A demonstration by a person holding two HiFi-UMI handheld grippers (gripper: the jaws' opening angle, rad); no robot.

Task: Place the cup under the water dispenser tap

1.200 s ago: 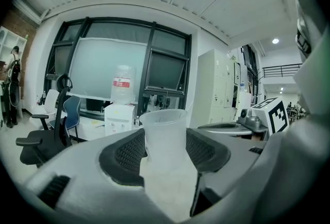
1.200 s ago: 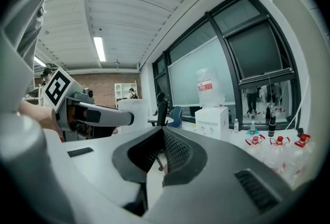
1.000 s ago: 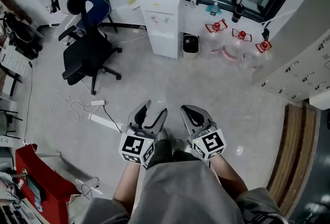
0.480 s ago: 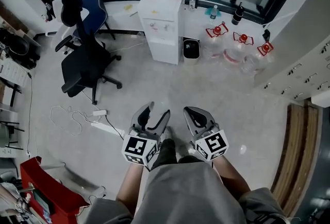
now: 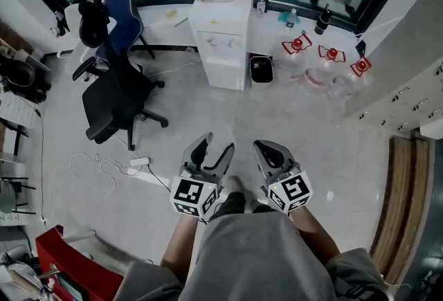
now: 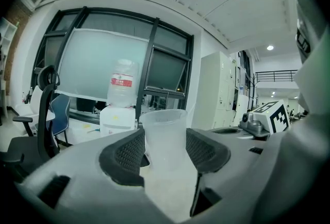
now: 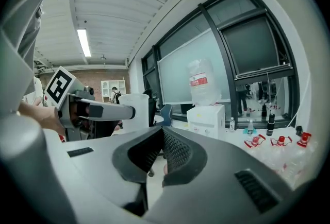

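Note:
A clear plastic cup [image 6: 165, 138] stands upright between the pads of my left gripper [image 6: 164, 152], which is shut on it. In the head view the left gripper [image 5: 213, 151] and the right gripper [image 5: 270, 150] are held side by side in front of the person's body, over the grey floor. My right gripper [image 7: 160, 155] is shut with nothing in it. Straight ahead and still well off stands the white water dispenser [image 5: 220, 43] with a large bottle on top, also seen as the dispenser [image 6: 117, 117] in the left gripper view. From the right gripper view the cup [image 7: 135, 109] shows to the left.
A black and blue office chair [image 5: 114, 85] stands left of the dispenser. A small black bin [image 5: 261, 68] and several empty red-capped water bottles [image 5: 325, 64] lie to its right. A power strip with cable [image 5: 138, 162] lies on the floor at left. A red box [image 5: 76, 261] sits bottom left.
Both grippers and the person have moved forward over the floor toward the dispenser. The cup stays in the left gripper.

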